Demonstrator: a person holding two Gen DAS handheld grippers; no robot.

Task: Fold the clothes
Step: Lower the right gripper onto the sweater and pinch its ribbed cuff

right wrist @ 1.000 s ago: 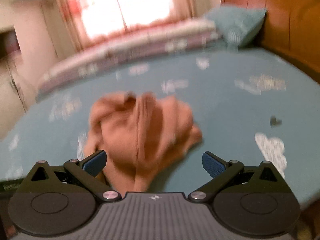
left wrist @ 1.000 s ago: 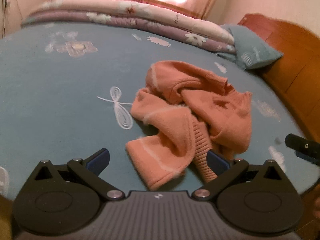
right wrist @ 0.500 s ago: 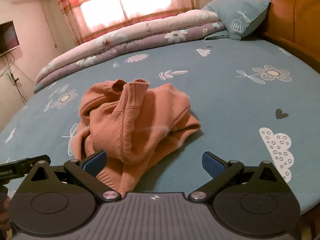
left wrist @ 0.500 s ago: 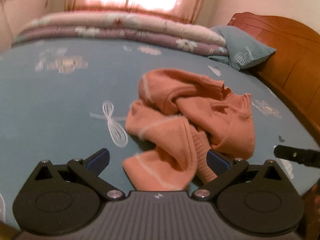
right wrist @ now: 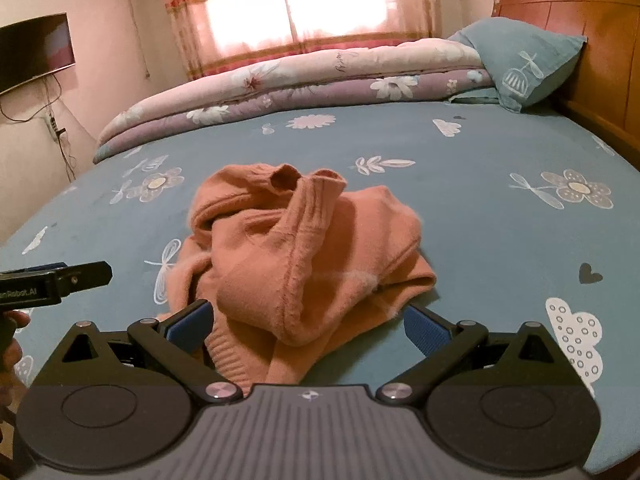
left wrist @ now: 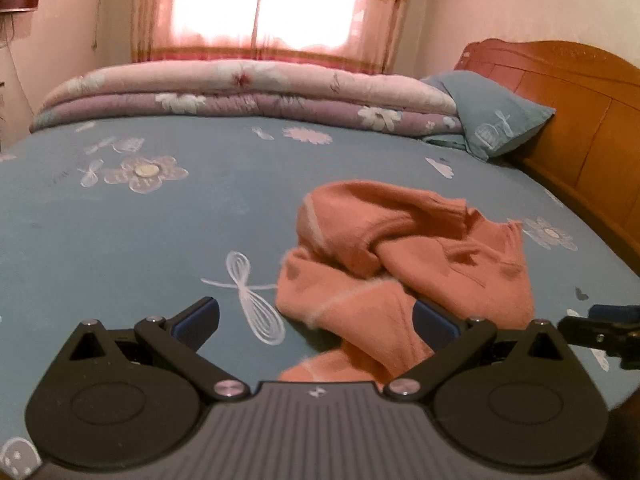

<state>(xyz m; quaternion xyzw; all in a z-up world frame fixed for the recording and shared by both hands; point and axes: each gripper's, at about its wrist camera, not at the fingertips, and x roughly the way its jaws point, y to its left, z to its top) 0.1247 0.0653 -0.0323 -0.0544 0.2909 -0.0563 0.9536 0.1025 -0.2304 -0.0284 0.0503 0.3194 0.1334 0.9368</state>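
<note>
Just ahead of both spread grippers, left gripper [left wrist: 316, 320] and right gripper [right wrist: 306, 322], lies the crumpled orange sweater [right wrist: 304, 248].

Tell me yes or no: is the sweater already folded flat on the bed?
No, the sweater lies crumpled in a heap on the bed, with a ribbed cuff sticking up.

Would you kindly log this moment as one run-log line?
stage: pre-grasp | orange sweater: crumpled on blue bedsheet | left gripper: open | right gripper: open | folds: none
</note>
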